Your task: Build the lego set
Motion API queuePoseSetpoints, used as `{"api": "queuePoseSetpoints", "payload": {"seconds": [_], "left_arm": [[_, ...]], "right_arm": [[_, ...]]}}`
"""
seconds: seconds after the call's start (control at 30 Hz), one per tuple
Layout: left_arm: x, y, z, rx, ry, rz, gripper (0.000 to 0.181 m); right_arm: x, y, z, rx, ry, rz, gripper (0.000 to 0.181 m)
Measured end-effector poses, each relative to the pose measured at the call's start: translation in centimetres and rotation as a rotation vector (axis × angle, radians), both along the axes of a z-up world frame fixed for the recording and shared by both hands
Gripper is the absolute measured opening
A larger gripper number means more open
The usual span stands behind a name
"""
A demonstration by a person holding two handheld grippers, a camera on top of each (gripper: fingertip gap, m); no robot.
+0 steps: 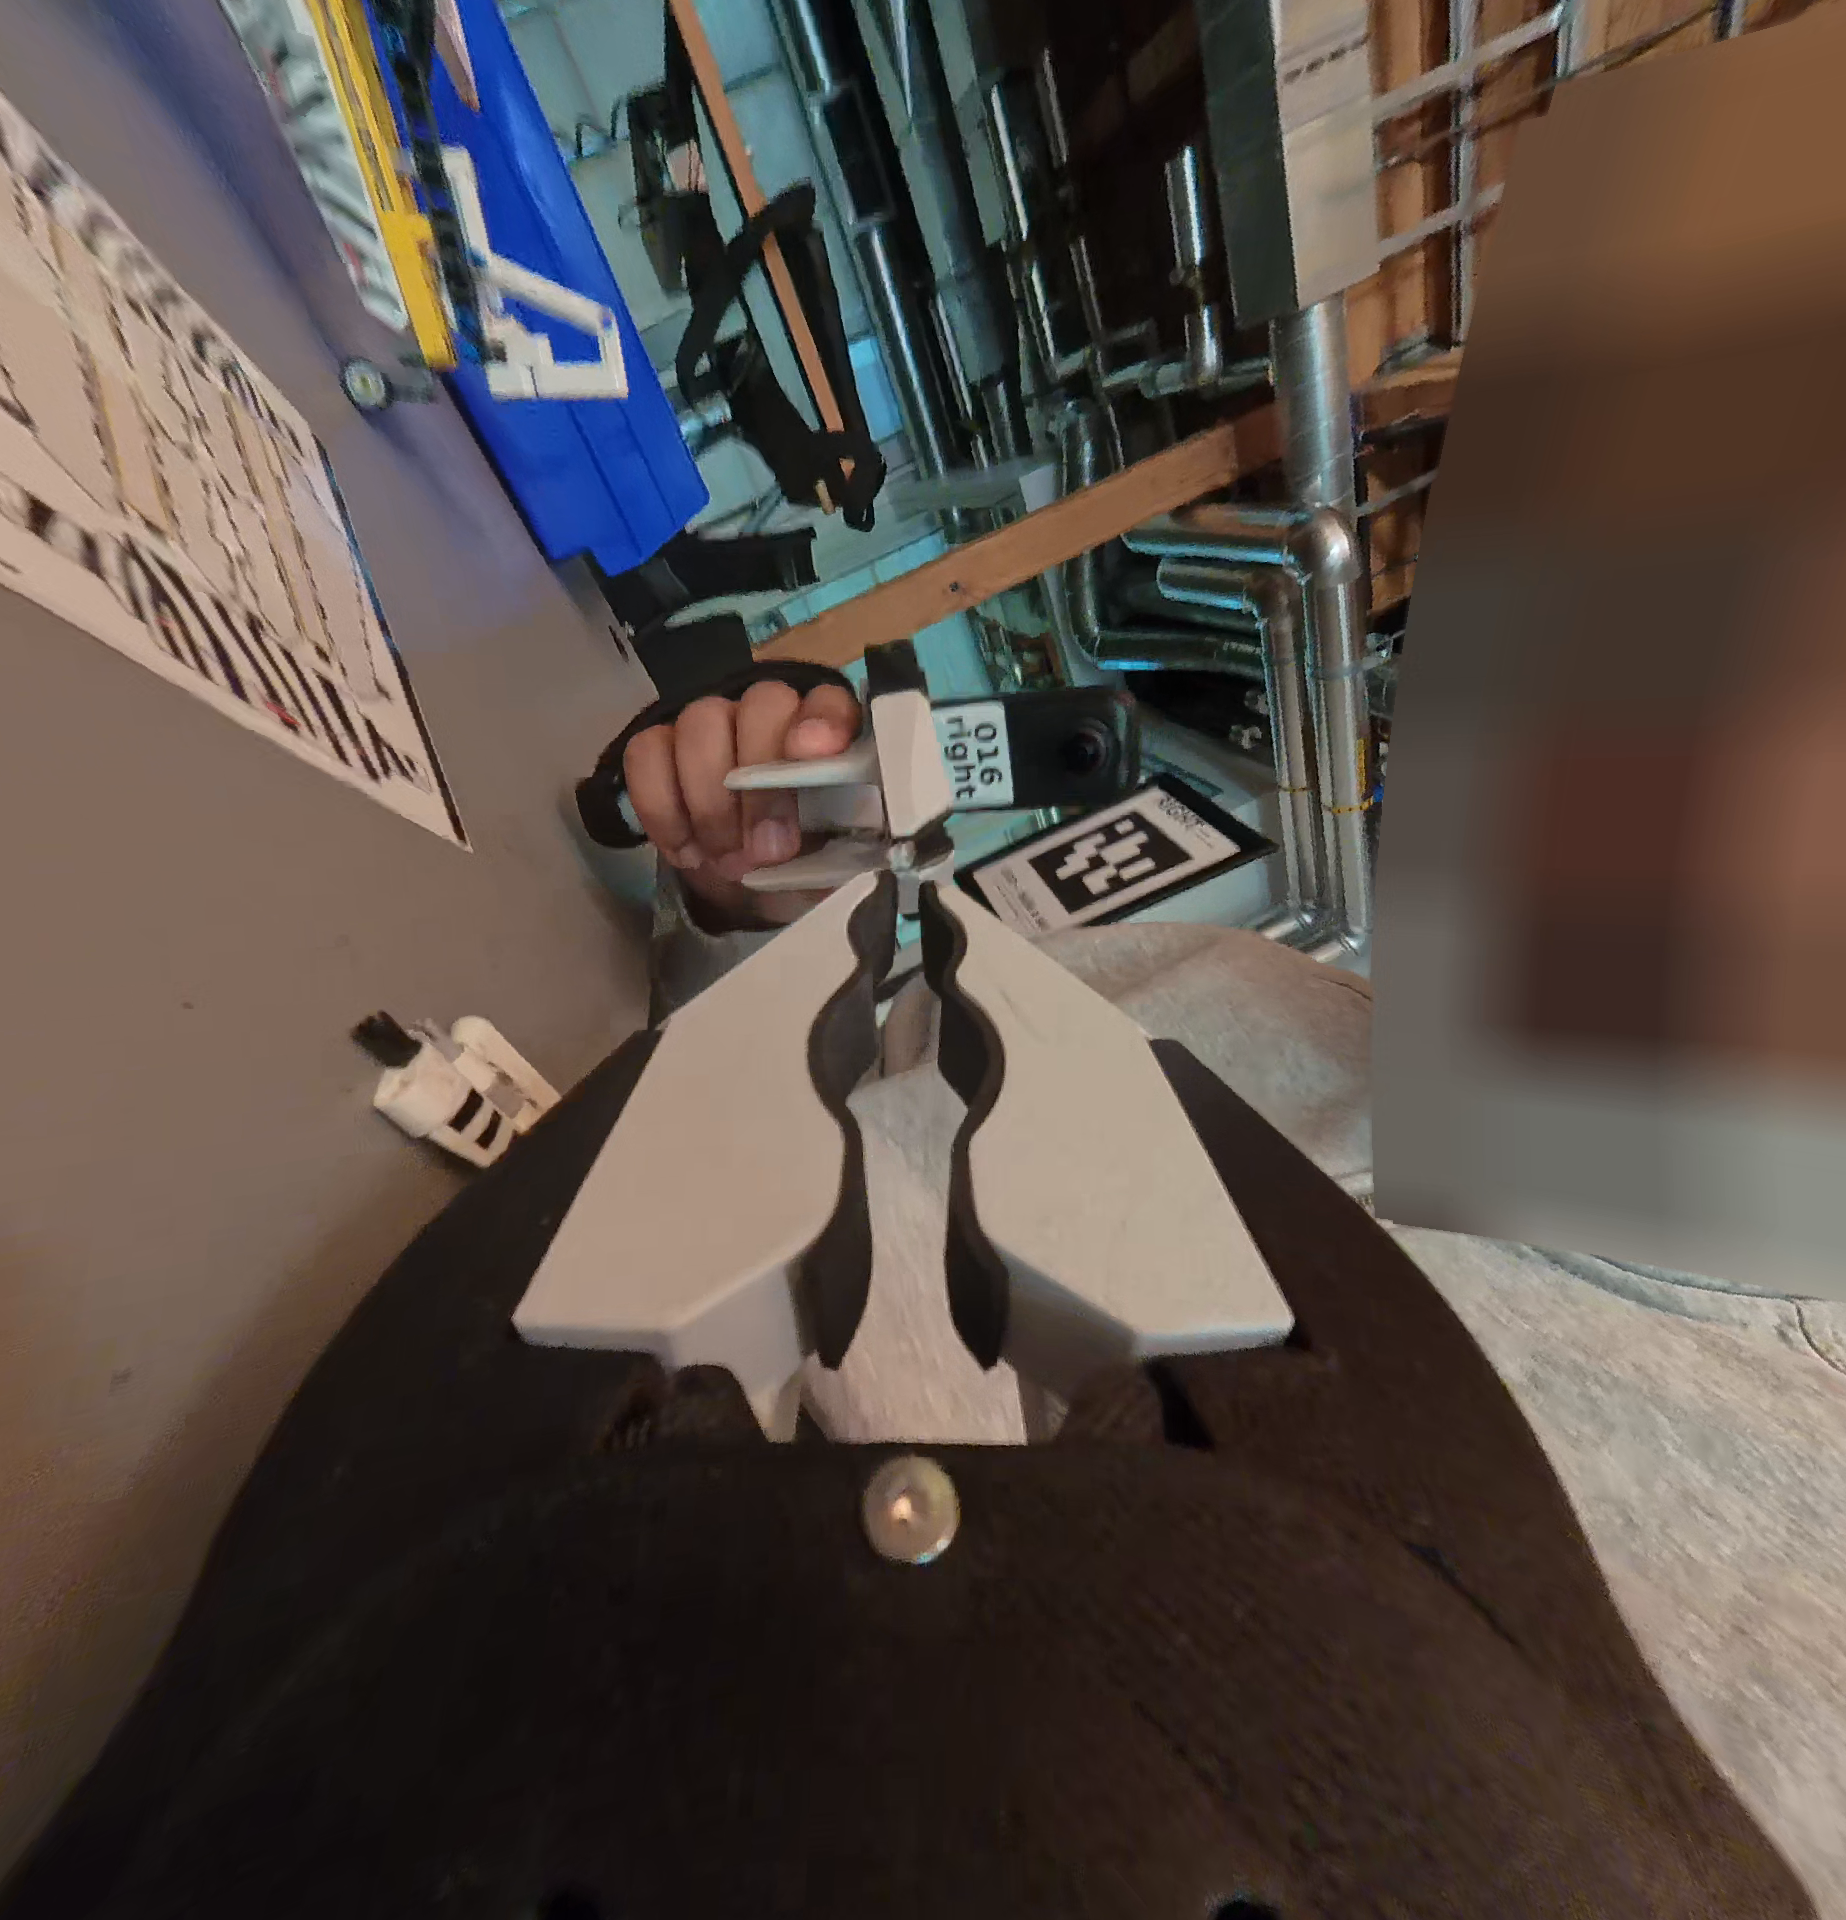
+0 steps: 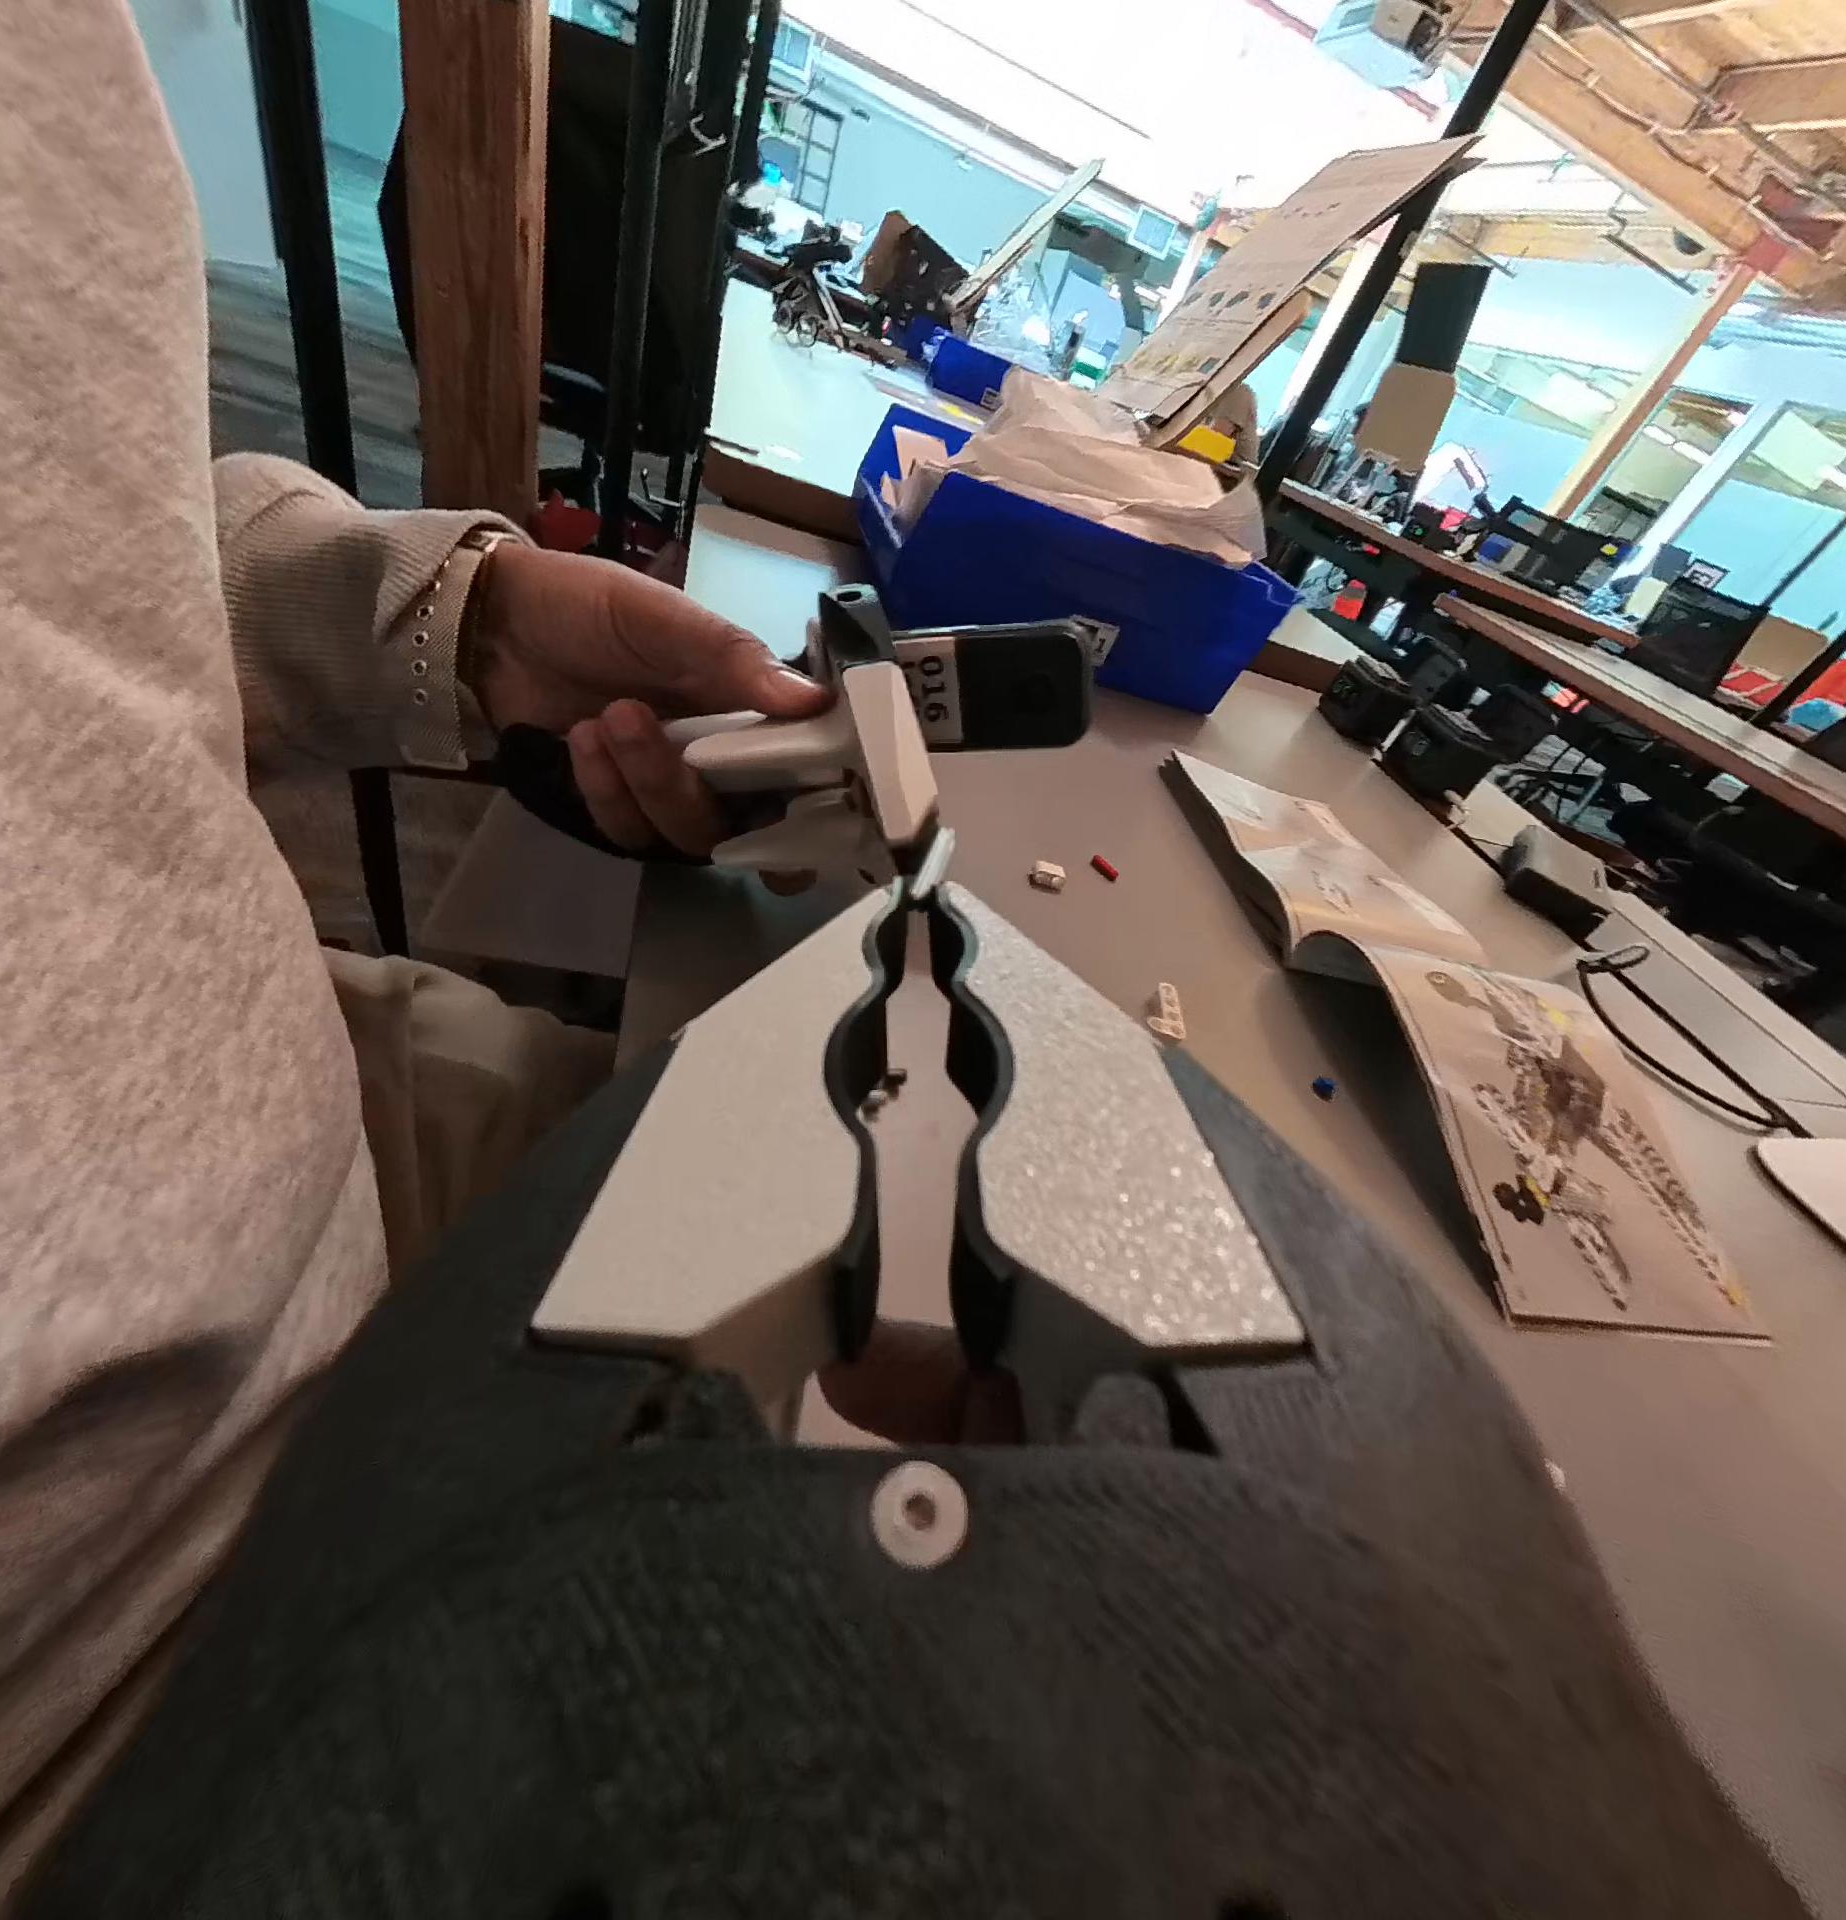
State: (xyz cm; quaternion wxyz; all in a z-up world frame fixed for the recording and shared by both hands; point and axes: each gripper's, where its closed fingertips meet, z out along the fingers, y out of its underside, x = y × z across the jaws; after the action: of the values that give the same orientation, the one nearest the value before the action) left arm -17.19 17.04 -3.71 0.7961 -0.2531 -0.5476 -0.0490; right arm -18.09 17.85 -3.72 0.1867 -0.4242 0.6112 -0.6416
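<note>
My two grippers meet tip to tip above the grey table (image 2: 1262,831). In the left wrist view, my left gripper (image 1: 903,888) is shut on a small light-grey lego piece (image 1: 903,858). The right gripper (image 1: 846,821) faces it, held by a hand. In the right wrist view, my right gripper (image 2: 916,902) is shut on the same small grey piece (image 2: 931,862), which sticks up from its tips. The left gripper (image 2: 903,821) touches the piece from above. I cannot tell whether this is one piece or two joined.
A white lego sub-assembly (image 1: 462,1091) lies on the table. An open instruction booklet (image 2: 1521,1091), a blue bin (image 2: 1054,582) and loose small pieces, white (image 2: 1047,876), red (image 2: 1106,865), a white beam (image 2: 1165,1008) and blue (image 2: 1321,1087), are to the right. A black cable (image 2: 1677,1039) runs past the booklet. The tips of both grippers are at nearly the same place.
</note>
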Motion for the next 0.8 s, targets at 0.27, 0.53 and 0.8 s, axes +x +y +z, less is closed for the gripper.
{"api": "queuePoseSetpoints", "payload": {"seconds": [0.27,0.53,0.8], "left_arm": [[1.2,-2.0,-2.1,-0.461,-0.16,0.173,0.044],[0.8,-1.3,-6.2,-1.033,-0.386,0.13,0.088],[0.0,1.4,-8.7,-1.259,-0.367,-0.137,0.1]], "right_arm": [[-2.2,-1.1,-1.2,0.05,0.02,-0.14,0.002],[-2.0,1.3,-2.4,0.229,0.067,-0.242,0.002],[1.0,3.8,-5.2,0.446,-0.071,-0.284,0.002]]}}
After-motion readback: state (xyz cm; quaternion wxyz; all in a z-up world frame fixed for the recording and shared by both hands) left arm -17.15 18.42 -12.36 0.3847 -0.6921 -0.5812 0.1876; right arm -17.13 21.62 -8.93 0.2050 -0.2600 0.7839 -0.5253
